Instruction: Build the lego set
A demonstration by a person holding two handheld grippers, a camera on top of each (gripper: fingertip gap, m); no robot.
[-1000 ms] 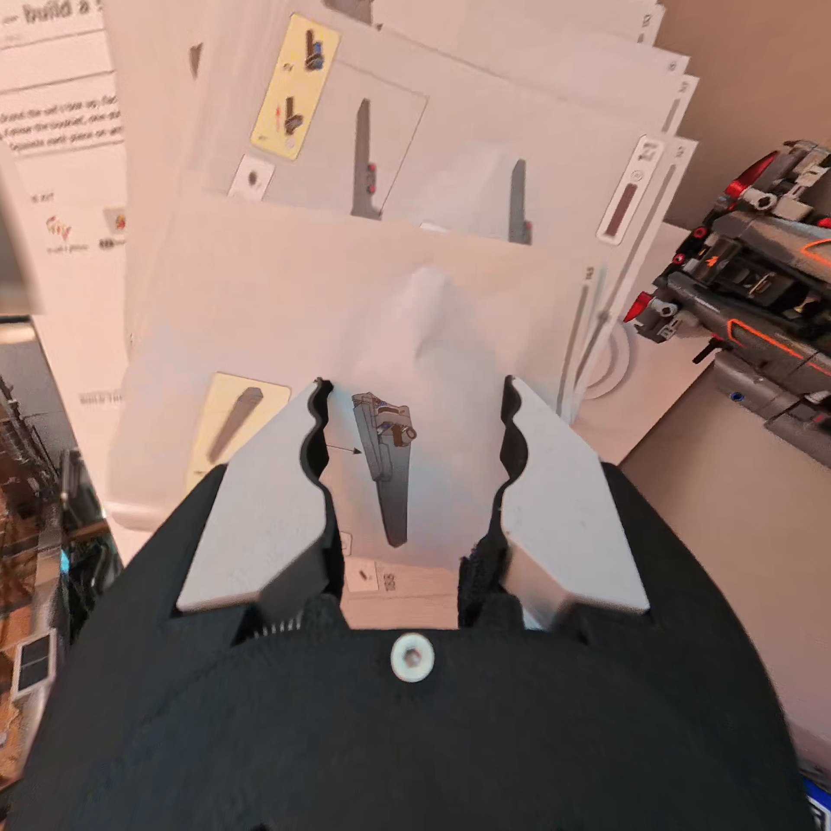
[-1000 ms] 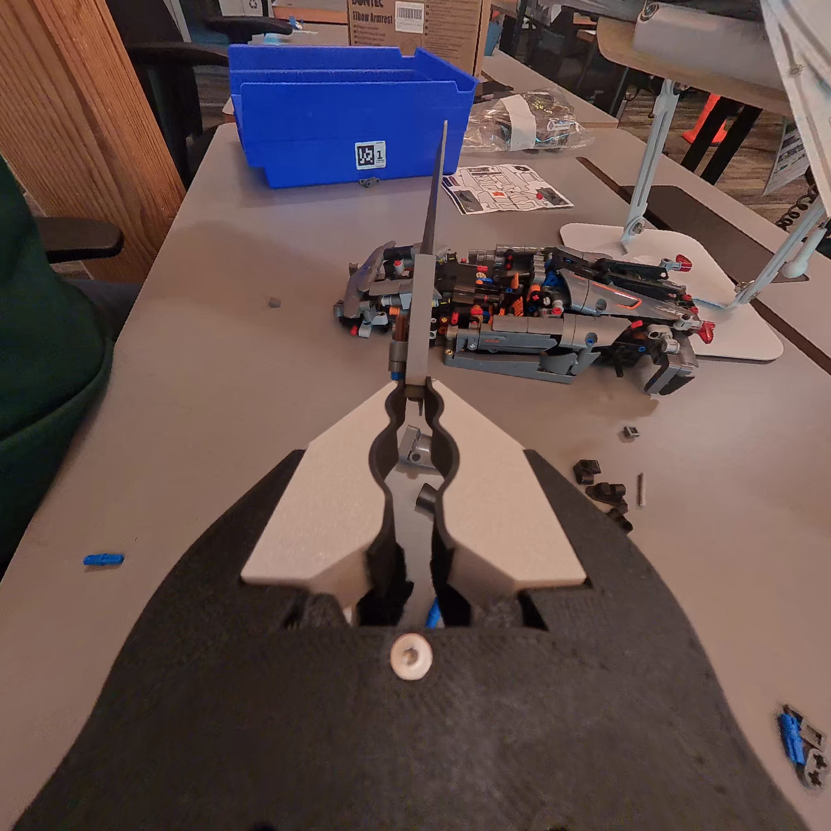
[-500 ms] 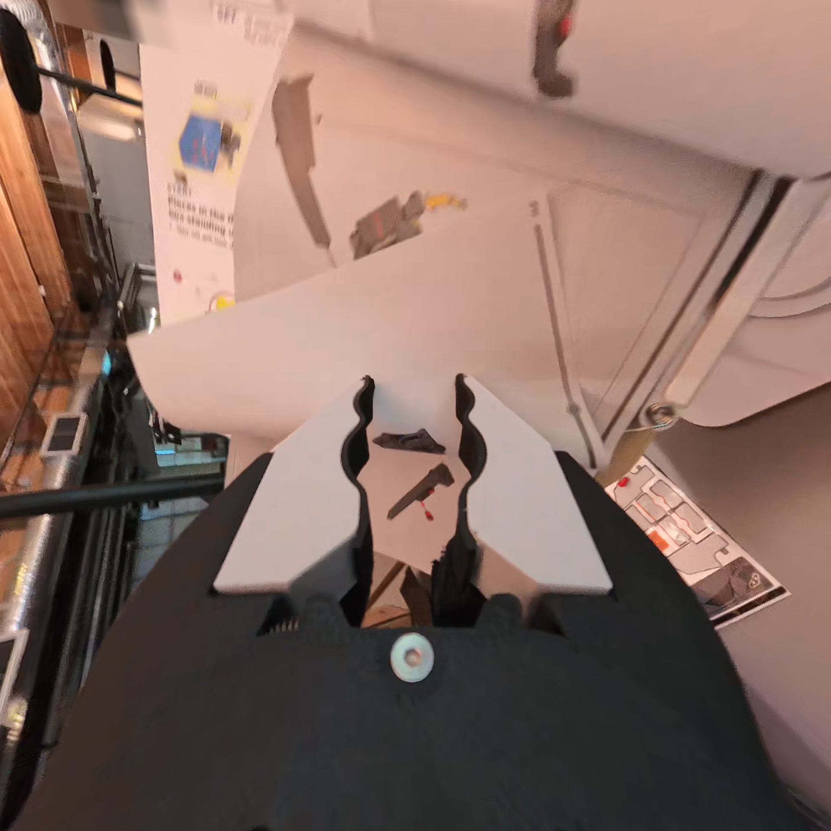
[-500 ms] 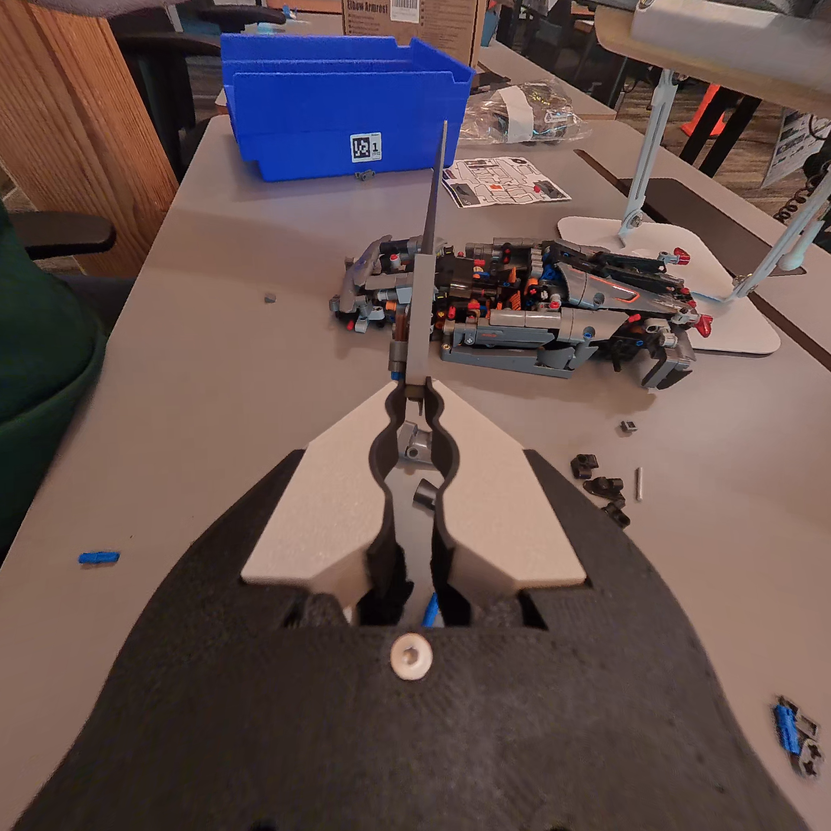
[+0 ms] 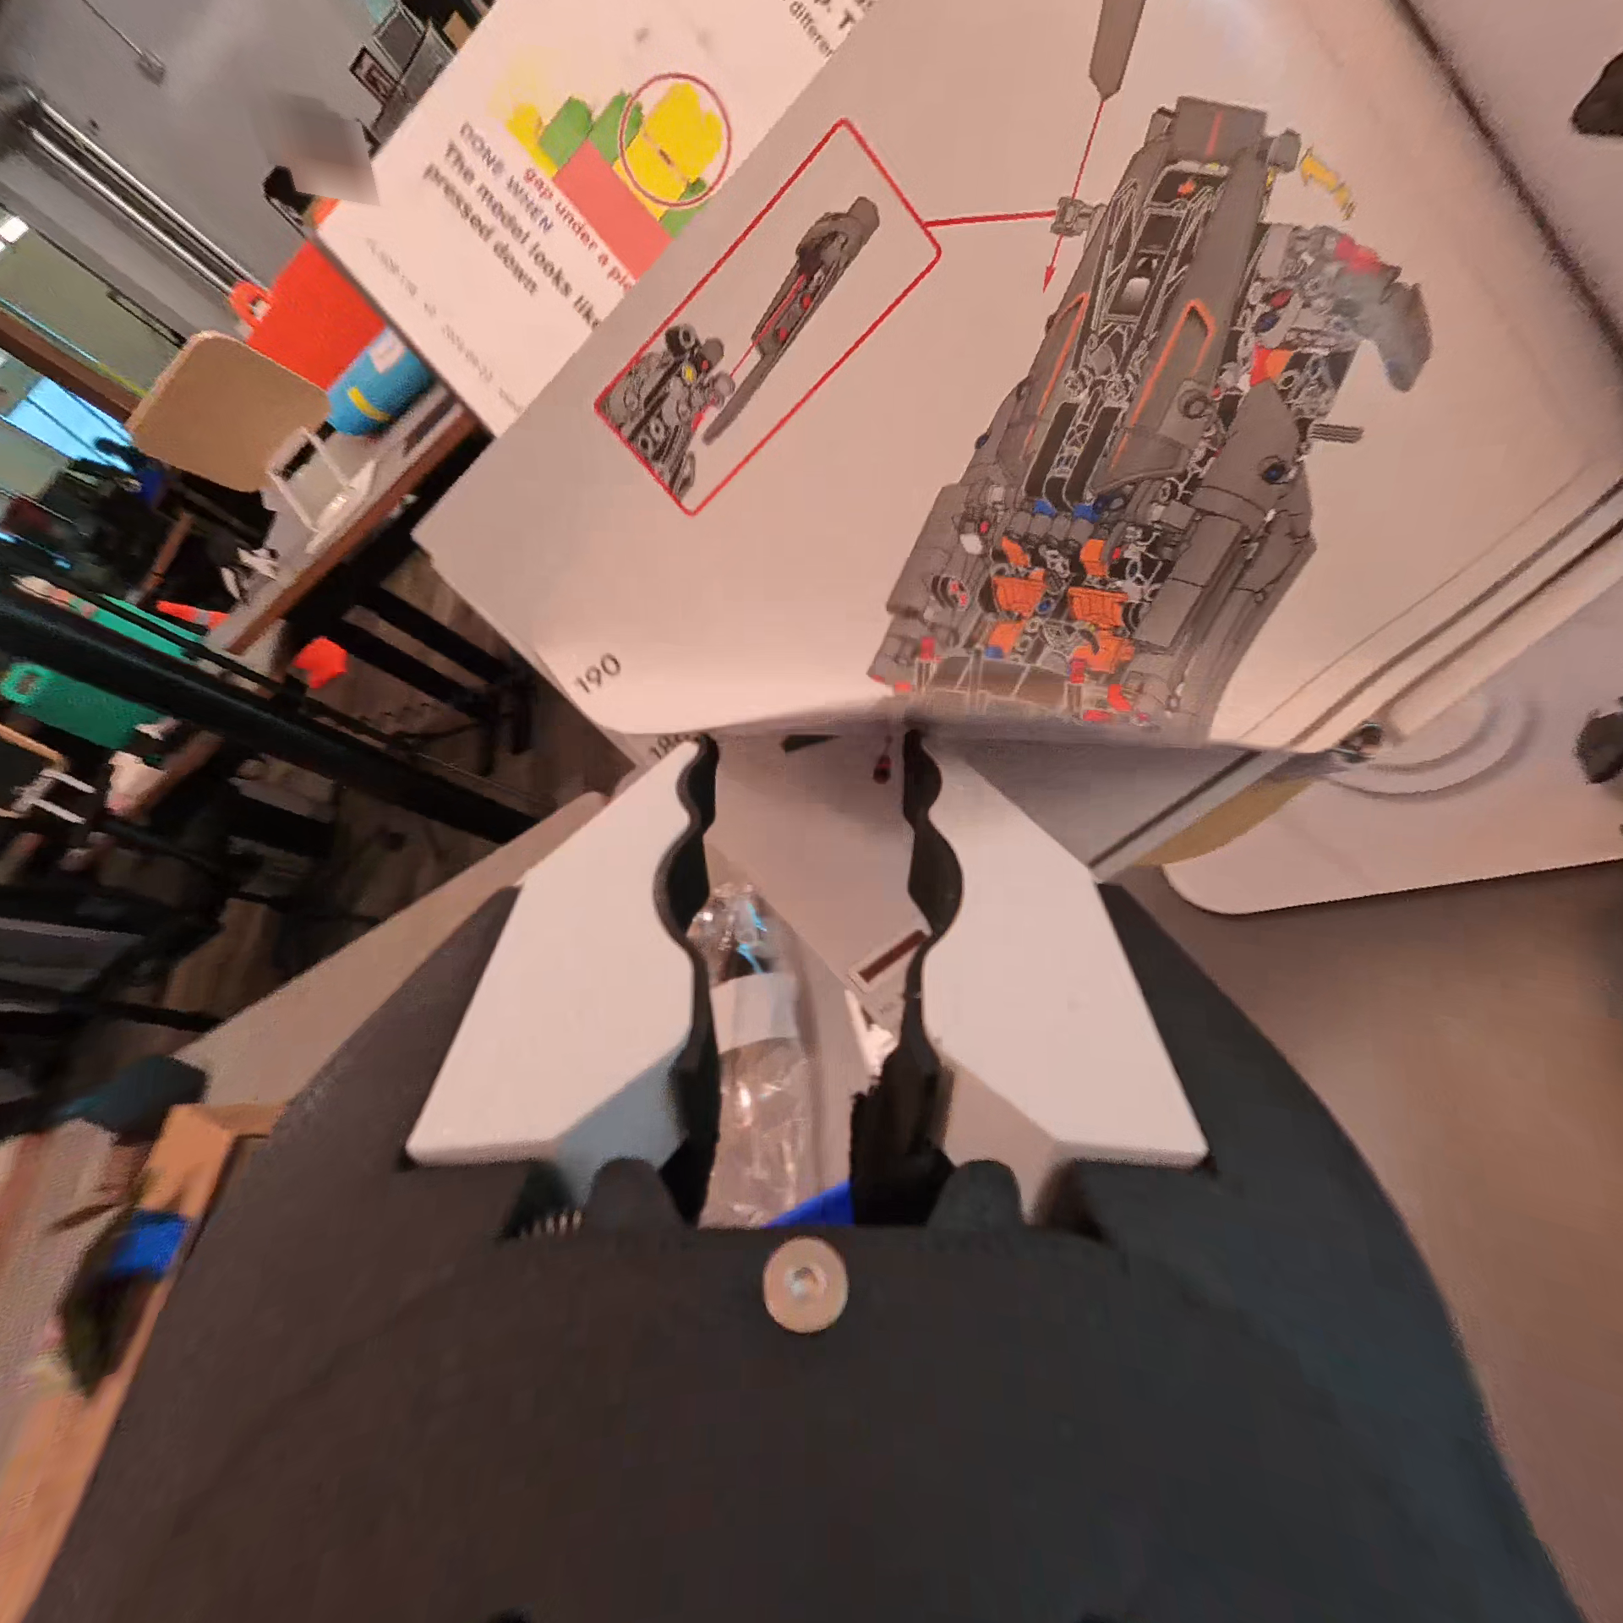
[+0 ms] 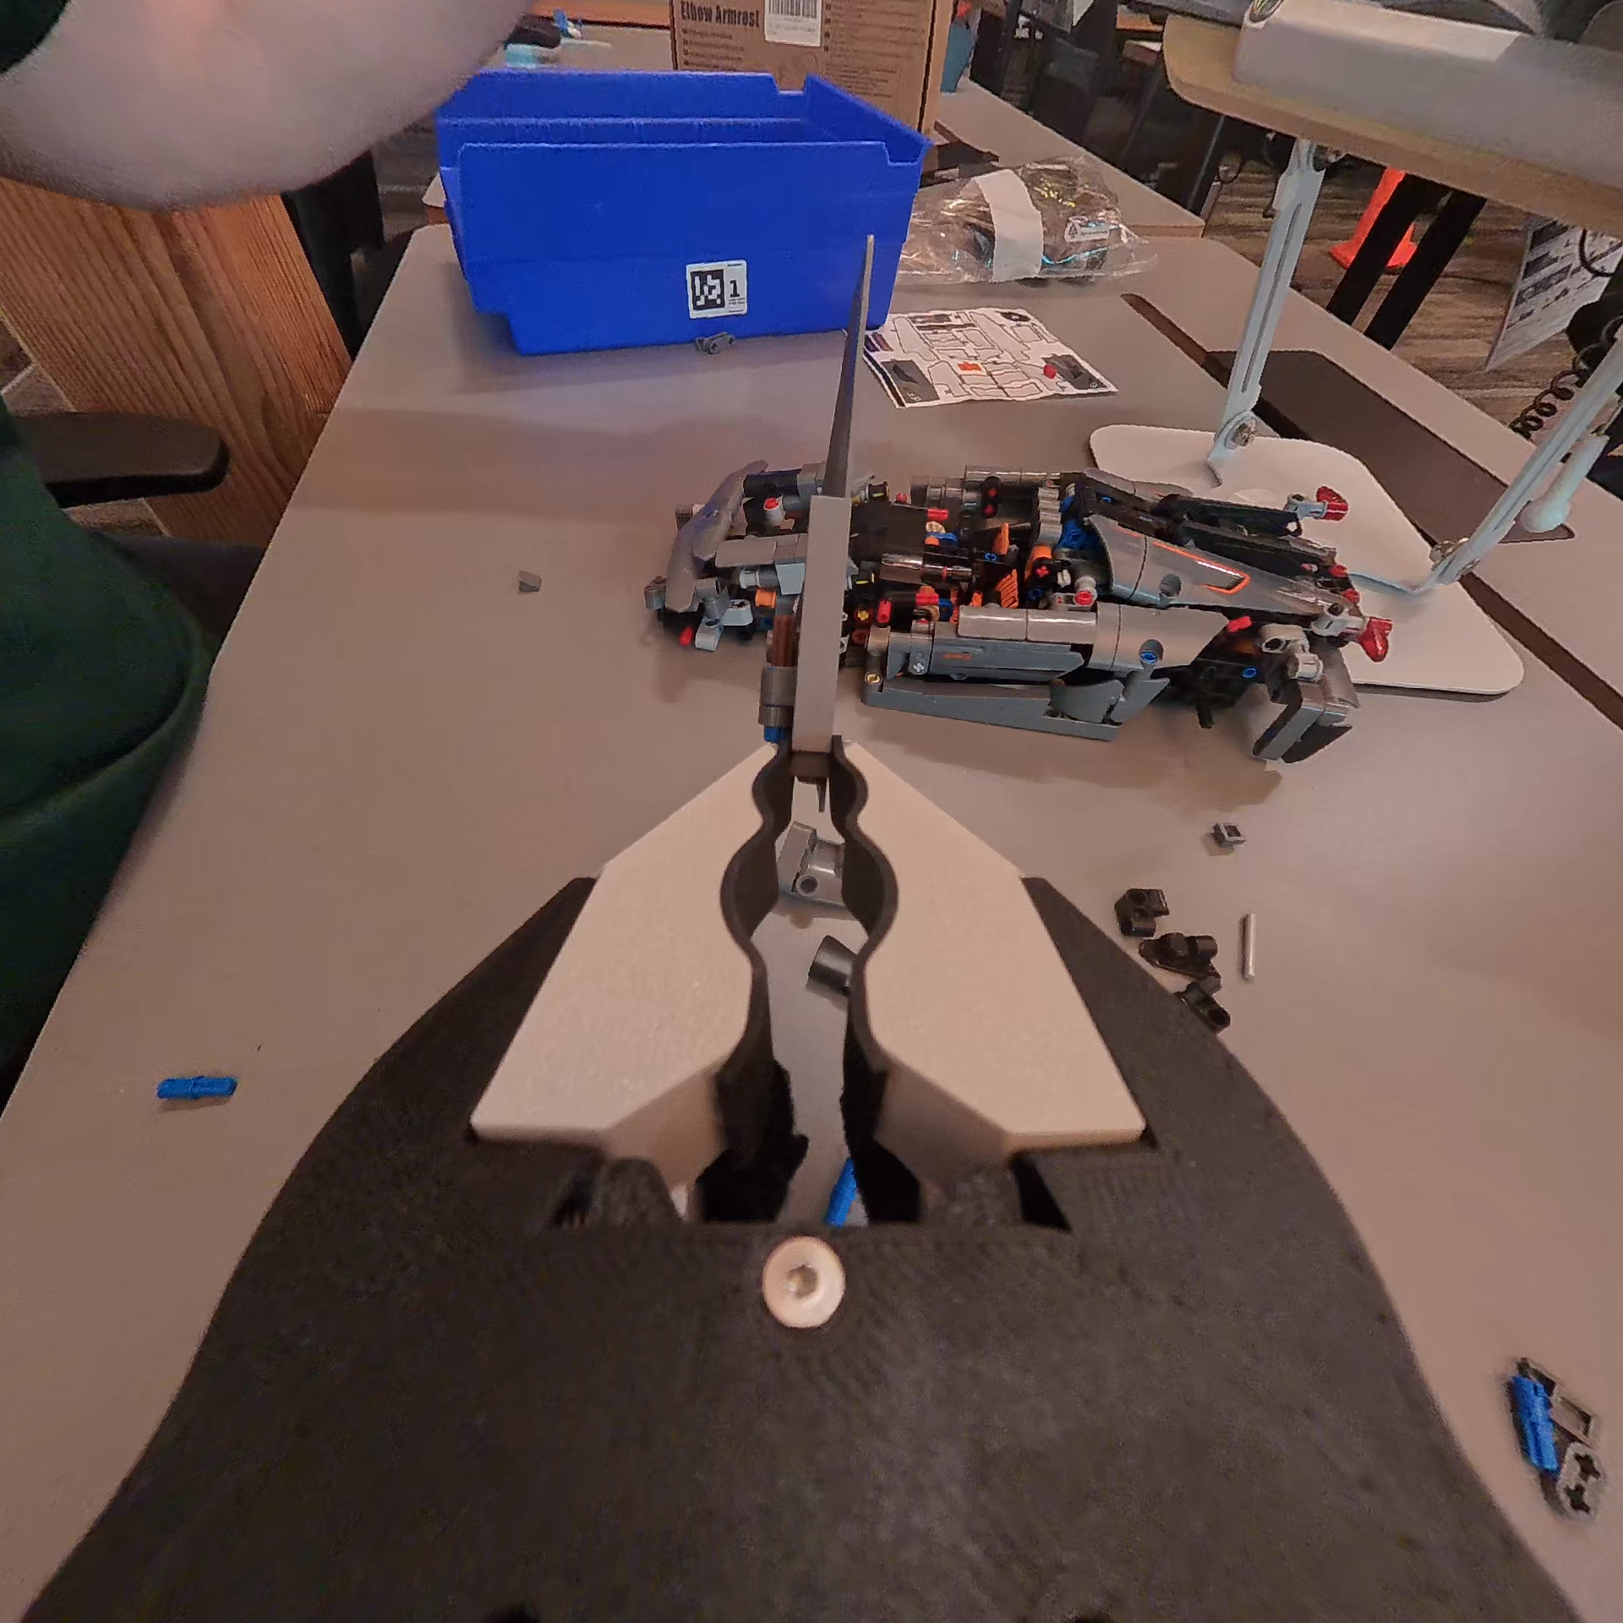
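My right gripper (image 6: 812,755) is shut on a long grey tapered Lego panel (image 6: 830,606), which stands up from the fingertips above the table. The part-built grey, black and orange Lego car (image 6: 1010,606) lies on the table just beyond it. My left gripper (image 5: 806,764) is open with a narrow gap and holds nothing. Its fingertips sit at the lower edge of a lifted page of the instruction booklet (image 5: 878,395), which shows a drawing of the car. The car itself is not in the left wrist view.
A blue bin (image 6: 676,202), a bag of parts (image 6: 1019,220) and a sticker sheet (image 6: 984,356) lie at the table's far end. The white stand base (image 6: 1405,562) is right of the car. Loose black pieces (image 6: 1172,948) and a blue pin (image 6: 195,1087) lie nearby. The tips of one gripper are about 45 cm away from the tips of the other. About 35 cm separates my left fingertips from the white stand base (image 6: 1405,562).
The left gripper has narrowed and swung up under the booklet; a page has turned and a car drawing now shows. The right gripper still holds the panel, almost unmoved.
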